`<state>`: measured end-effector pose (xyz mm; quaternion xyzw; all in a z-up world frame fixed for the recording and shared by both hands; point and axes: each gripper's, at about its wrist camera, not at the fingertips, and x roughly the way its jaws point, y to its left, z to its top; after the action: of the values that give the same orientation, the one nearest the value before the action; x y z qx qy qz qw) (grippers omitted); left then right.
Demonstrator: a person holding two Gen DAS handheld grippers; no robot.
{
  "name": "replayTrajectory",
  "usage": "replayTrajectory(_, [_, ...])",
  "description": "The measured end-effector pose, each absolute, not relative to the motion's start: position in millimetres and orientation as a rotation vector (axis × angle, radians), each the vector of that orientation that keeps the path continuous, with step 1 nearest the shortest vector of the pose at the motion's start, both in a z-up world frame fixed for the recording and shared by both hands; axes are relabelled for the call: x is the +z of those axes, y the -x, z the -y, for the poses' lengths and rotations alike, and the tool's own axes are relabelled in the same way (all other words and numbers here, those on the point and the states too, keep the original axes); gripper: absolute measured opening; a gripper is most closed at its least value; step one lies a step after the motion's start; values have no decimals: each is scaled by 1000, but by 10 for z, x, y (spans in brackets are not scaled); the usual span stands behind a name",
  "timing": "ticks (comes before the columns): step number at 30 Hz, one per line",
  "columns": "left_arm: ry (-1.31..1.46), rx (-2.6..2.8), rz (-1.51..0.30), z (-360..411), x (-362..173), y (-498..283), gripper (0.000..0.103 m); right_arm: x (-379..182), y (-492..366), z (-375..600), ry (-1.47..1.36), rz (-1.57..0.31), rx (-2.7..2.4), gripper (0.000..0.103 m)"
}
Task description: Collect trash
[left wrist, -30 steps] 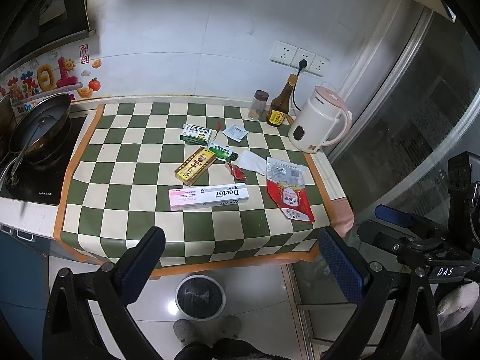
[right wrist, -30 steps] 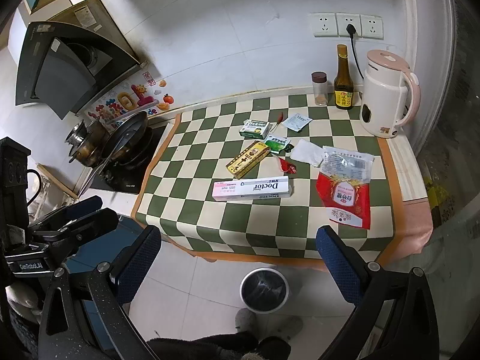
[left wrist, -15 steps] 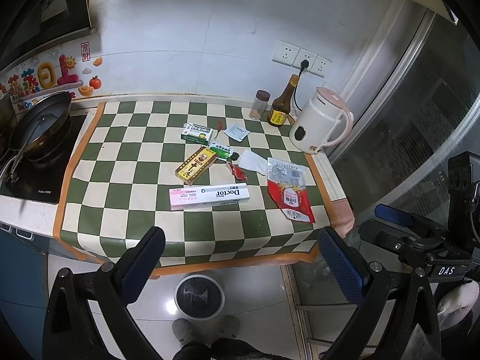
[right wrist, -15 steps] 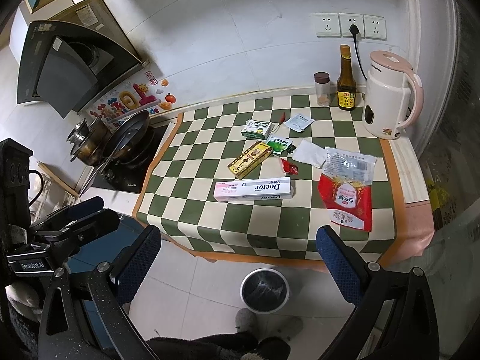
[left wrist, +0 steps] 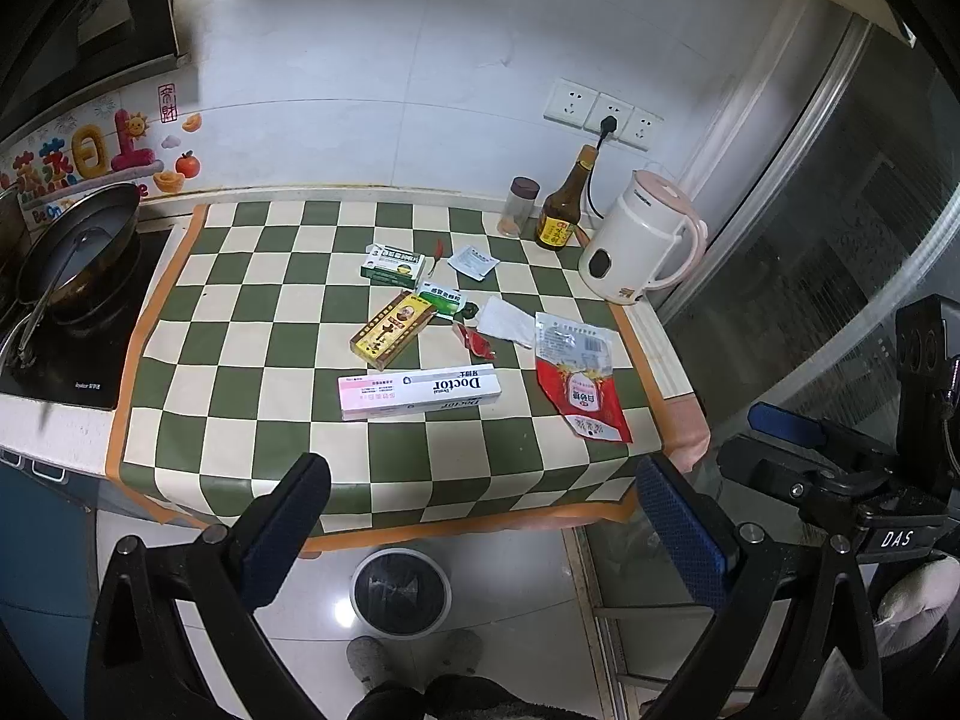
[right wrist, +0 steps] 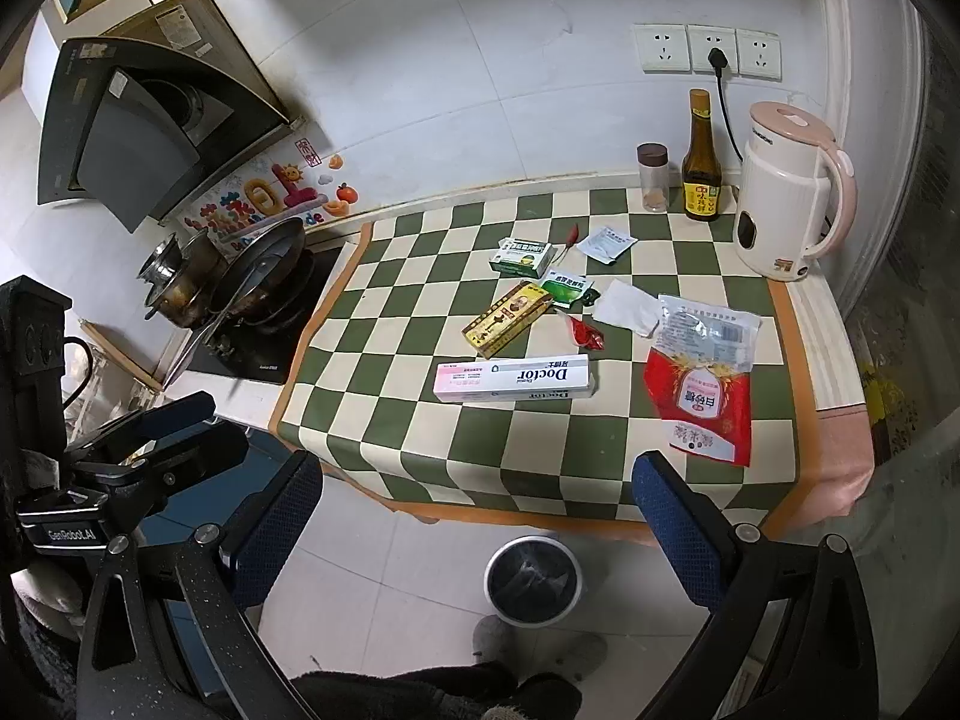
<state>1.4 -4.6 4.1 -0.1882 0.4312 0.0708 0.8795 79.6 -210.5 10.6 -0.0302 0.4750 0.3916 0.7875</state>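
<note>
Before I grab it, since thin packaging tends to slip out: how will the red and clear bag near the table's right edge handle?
The red and clear bag lies flat and wrinkled, so it is probably empty, light and floppy. Its glossy film may slide on the checkered cloth if pushed. Pinching one edge seems safest.

White tiled wall (left wrist: 372, 60) behind the worktop (left wrist: 54, 420); triple socket strip (right wrist: 708, 48) on it, one plug in the middle socket; green-and-cream checked cloth (left wrist: 252, 360) with orange border covers the worktop; hob (left wrist: 90, 354) at left carrying a dark pan (left wrist: 78, 240); black extractor hood (right wrist: 138, 132) above it; colourful stickers (left wrist: 102, 156) on the wall by the hob; glass sliding door (left wrist: 840, 252) at right; glossy pale floor tiles (left wrist: 516, 588) reflecting overhead light; blue cabinet front (left wrist: 42, 540) below
</note>
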Motion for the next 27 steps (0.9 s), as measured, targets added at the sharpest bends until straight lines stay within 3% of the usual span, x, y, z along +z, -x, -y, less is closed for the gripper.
replayTrajectory(27, [395,139,-904,63,-14,-61,103,84,-797,2059,60,-1028,846,103])
